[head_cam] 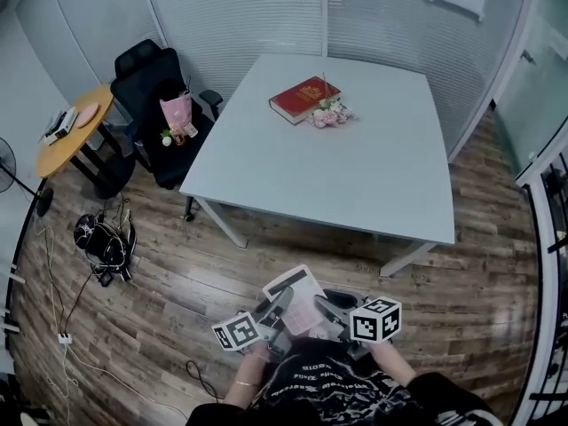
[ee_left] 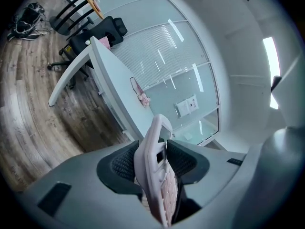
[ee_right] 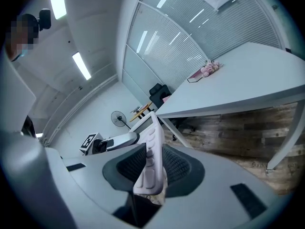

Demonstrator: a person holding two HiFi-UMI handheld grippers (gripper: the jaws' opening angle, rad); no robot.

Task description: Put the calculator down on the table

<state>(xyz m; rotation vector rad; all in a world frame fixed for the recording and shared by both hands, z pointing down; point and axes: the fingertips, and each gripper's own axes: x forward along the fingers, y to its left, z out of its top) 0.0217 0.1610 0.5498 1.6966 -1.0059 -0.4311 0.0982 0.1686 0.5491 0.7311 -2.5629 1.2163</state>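
The left gripper [head_cam: 282, 302] and right gripper [head_cam: 321, 307] each clench one edge of the calculator [head_cam: 295, 296] in their jaws, likely to steady it, at 6 o'clock and well short of the surface [head_cam: 355, 167] at 12.

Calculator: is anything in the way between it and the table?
Nothing visible. The left gripper and right gripper hold the calculator above floor; the table is bare nearby, red book and flowers far back.

Smooth matt table [head_cam: 337, 167], wood-plank floor [head_cam: 177, 282], pale plastic calculator [head_cam: 297, 298].
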